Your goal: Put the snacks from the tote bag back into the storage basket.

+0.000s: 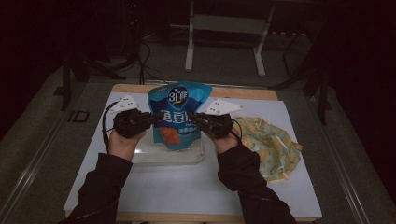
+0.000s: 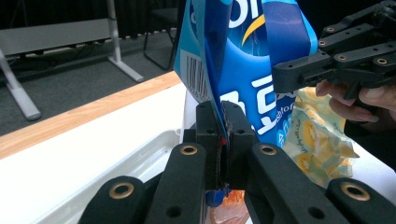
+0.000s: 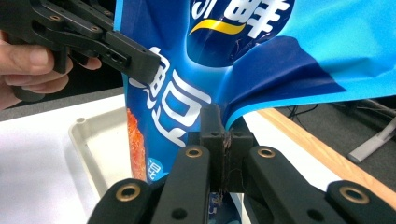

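Right, high view first: one blue snack bag held upright above one shallow white tray on the white counter. Left tool pinches the bag's left edge, right tool pinches its right edge, one hand behind each. One yellow patterned bag lies crumpled on the counter well to the right of the tray, untouched. Count: two tools, two bags, one tray.

Left gripper view: left tool is clamped tight on the side seam of the blue snack bag, jaws pressed together with the film between them. The barcode panel faces this side. The other tool grips the far edge, fingers wrapped round its handle. The yellow patterned bag sits behind; the tray's rim is below.

Right gripper view: right tool is closed on the opposite edge of the blue snack bag, film creasing and folding away from the pinch. The other tool bites the far side. The tray's corner is underneath.

Handling, as a guess: the bag looks light, its film glossy, thin and slippery, bending easily, so it flops unless held on both sides. The flat sealed side seams are the best spots to take hold; the soft middle would likely crush the contents.
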Demonstrator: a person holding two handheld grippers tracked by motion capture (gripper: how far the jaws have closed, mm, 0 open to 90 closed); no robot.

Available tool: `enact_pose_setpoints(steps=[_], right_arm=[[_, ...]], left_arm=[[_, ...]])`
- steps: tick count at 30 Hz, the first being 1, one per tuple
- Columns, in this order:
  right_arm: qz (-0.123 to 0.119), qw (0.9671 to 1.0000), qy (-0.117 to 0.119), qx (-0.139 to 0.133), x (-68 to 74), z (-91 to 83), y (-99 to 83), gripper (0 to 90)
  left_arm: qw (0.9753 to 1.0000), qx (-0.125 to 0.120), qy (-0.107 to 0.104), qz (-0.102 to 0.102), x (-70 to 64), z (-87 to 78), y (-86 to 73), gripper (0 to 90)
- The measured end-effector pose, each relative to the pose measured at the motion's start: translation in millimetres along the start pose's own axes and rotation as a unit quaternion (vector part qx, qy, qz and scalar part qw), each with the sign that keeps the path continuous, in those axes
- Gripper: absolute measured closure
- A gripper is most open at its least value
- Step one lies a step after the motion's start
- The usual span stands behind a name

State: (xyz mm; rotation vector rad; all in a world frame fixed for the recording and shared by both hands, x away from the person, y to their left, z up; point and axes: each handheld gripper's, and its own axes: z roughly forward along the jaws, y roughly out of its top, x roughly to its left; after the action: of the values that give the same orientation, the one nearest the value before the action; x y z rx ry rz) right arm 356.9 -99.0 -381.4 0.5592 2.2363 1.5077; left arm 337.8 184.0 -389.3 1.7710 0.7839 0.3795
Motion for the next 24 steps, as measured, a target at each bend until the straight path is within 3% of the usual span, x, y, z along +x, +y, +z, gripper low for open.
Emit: enact_pose_setpoints(steps=[10,24], right_arm=[[0.008,0.9998,-0.002,0.019,2.7,14.7,-17.6,89.7],[0.026,0.9993,-0.003,0.025,-0.1,21.5,-36.9,89.7]], left_arm=[[0.9997,-0.008,-0.011,-0.022,12.5,10.2,-26.0,88.4],[0.9991,-0.013,-0.022,-0.034,19.0,22.2,-45.8,88.4]])
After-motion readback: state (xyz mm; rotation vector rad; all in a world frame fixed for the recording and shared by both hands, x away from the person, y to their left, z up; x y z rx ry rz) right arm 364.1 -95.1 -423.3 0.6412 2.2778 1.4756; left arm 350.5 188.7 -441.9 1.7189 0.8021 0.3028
